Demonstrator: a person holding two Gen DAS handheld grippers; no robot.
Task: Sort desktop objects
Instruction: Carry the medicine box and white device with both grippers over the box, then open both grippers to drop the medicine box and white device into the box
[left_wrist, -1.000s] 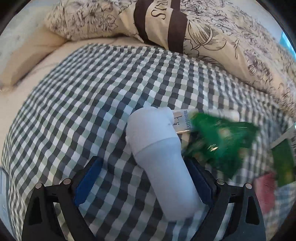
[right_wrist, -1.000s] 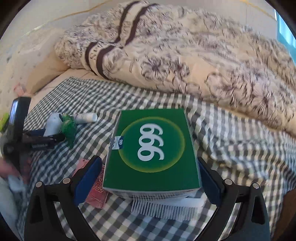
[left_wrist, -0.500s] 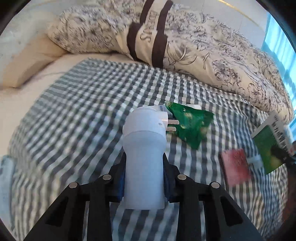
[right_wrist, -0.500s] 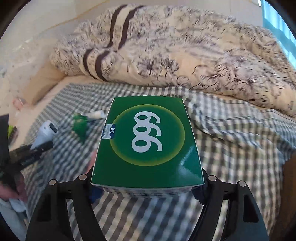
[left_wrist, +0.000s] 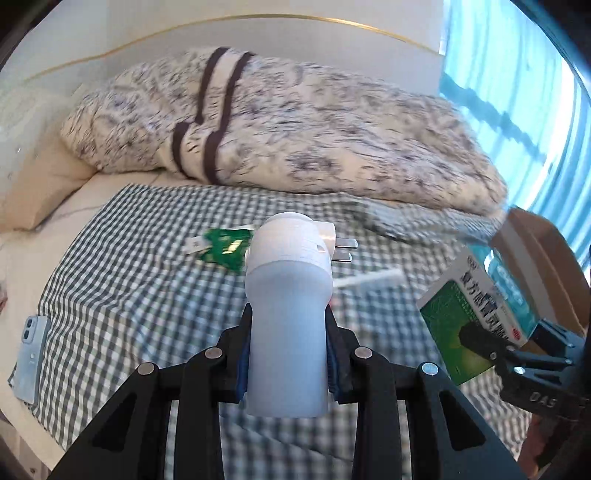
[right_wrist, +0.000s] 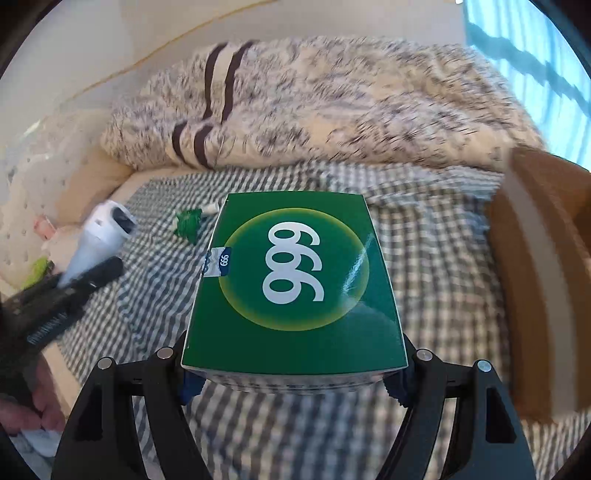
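Carrying step: the left gripper (left_wrist: 288, 369) is clamping a white plug-in vaporizer (left_wrist: 287, 314), and the right gripper (right_wrist: 293, 373) is gripping a green 999 medicine box (right_wrist: 295, 280), both above the checked sheet (left_wrist: 129, 288). Next move, probably: lowering both into the cardboard box (right_wrist: 543, 266).

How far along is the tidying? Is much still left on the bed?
Nothing looks put away yet. In hand: the left gripper is clamped on a white plug-in device, and the right gripper is clamped on a green box, both held above the checked cloth. Left: a green packet, a phone and a blurred white item. A brown box stands to the right.
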